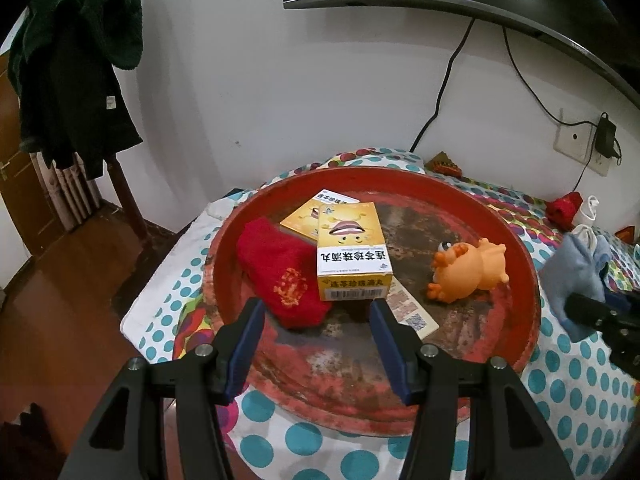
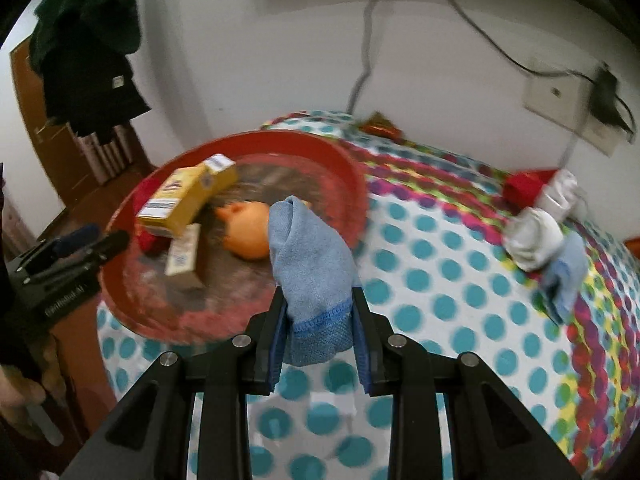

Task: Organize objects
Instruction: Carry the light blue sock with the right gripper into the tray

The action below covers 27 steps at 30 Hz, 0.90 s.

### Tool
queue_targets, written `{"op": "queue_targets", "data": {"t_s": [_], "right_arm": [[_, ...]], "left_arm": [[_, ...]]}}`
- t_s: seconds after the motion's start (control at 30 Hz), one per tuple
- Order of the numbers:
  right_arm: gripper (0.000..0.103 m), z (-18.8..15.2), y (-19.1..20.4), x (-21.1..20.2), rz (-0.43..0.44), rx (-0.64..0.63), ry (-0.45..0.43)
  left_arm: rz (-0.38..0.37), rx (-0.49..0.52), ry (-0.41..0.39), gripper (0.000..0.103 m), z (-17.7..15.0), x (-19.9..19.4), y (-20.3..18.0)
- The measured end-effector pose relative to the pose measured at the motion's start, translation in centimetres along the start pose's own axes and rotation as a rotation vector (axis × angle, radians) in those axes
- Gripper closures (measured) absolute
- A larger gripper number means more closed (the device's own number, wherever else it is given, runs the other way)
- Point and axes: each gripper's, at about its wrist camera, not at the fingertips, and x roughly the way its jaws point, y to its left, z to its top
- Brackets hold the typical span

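A round red tray (image 1: 520, 248), its paint worn to dark scuffed patches in the middle, sits on a cloth (image 1: 580, 392) printed with teal dots and bands of coloured ovals. The surface under the cloth is covered, so whether it is a tabletop or a bed cannot be told.

In the tray lie a knitted red sock (image 1: 280, 276) with gold embroidery, two yellow cardboard boxes (image 1: 352, 256), one leaning on the other, a flat printed leaflet (image 1: 412, 312) and a glossy orange rubber toy (image 1: 468, 272) on its side.

The left gripper (image 1: 316, 312) hovers at the tray's near rim, its blue ribbed pads spread with nothing between them.

The right gripper (image 2: 318, 304) is pinched on a soft blue sock (image 2: 308, 264) at its darker stitched cuff; the toe stands up limp above the jaws, near the tray's right edge and over the cloth.

Farther right on the cloth lie a white sock (image 2: 532, 240), another blue sock (image 2: 568, 276) and a red one (image 2: 520, 188), bunched near each other.
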Motion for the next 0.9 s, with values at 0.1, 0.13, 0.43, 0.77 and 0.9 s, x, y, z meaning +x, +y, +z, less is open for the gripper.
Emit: {"op": "queue_targets", "data": {"t_s": [0.1, 0.13, 0.43, 0.77, 0.9], "right_arm": [[0.076, 0.6, 1.8, 0.5, 0.021, -0.019, 0.005], [0.076, 0.8, 2.2, 0.7, 0.026, -0.027, 0.010], [0.076, 1.5, 5.4, 3.4, 0.047, -0.037, 0.049], [0.076, 2.6, 6.5, 6.0, -0.007, -0.048, 0.058], [0.076, 3.2, 6.6, 7.0, -0.038, -0.067, 0.052]], "left_arm": [[0.002, -0.006, 0.007, 0.047, 0.0, 0.1, 0.2], [0.000, -0.010, 0.012, 0.047, 0.0, 0.2, 0.3], [0.002, -0.026, 0.025, 0.047, 0.1, 0.5, 0.8], [0.003, -0.035, 0.036, 0.047, 0.2, 0.7, 1.0], [-0.002, -0.032, 0.040, 0.047, 0.2, 0.8, 1.0]]}}
